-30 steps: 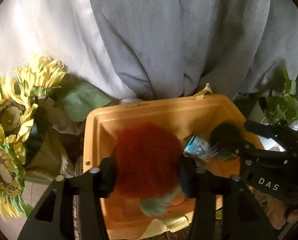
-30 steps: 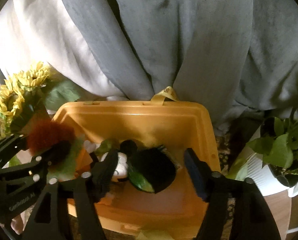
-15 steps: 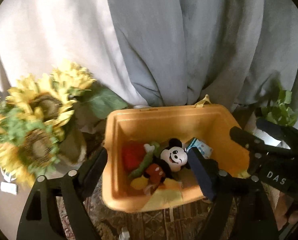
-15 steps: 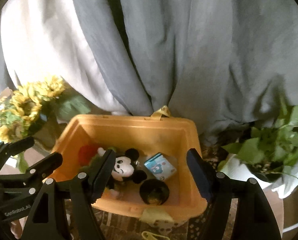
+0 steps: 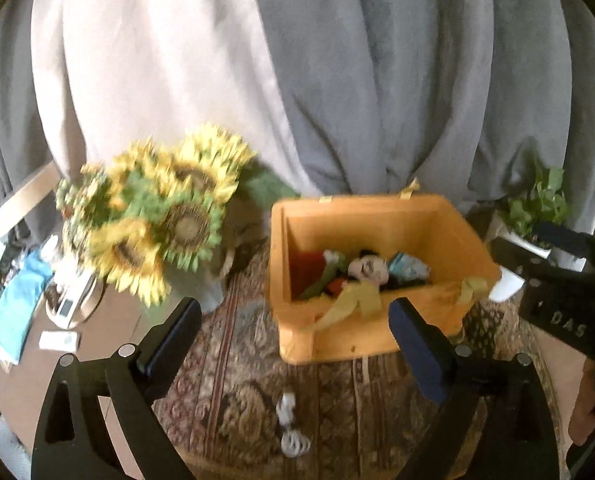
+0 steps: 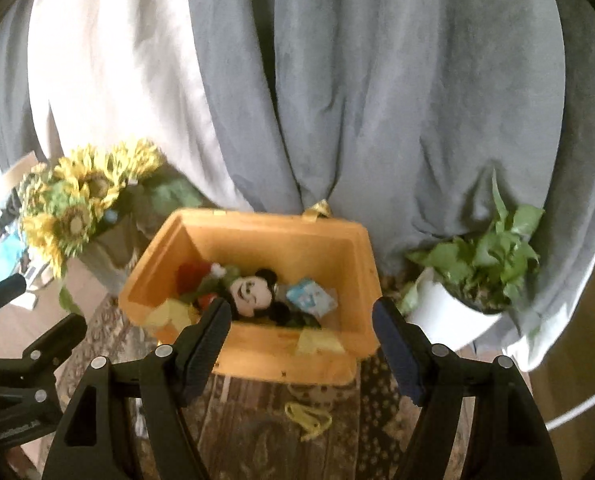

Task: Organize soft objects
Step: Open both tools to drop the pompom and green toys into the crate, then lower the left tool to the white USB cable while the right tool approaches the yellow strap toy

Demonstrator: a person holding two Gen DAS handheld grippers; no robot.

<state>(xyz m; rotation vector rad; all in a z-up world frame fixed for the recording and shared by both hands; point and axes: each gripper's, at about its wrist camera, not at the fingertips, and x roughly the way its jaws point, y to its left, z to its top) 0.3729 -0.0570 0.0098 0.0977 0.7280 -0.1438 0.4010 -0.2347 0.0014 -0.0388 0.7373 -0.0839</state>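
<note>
Left gripper: fingers spread wide, having just been opening, nothing between them, touching nothing.

Right gripper: fingers moderately apart, empty, clear of the orange bin.

Orange bin: stands on a patterned rug, against grey curtains. Inside — a red furry toy at the left end, a mouse plush in the middle, a small blue-and-white pouch just beside it on the right. Yellow straps hang over the near rim.

Surroundings: sunflowers left of the bin, potted plant to its right.

Change: a second ago the left fingers gripped the red furry toy over the bin — now it lies inside, and both grippers sit farther back and higher.
</note>
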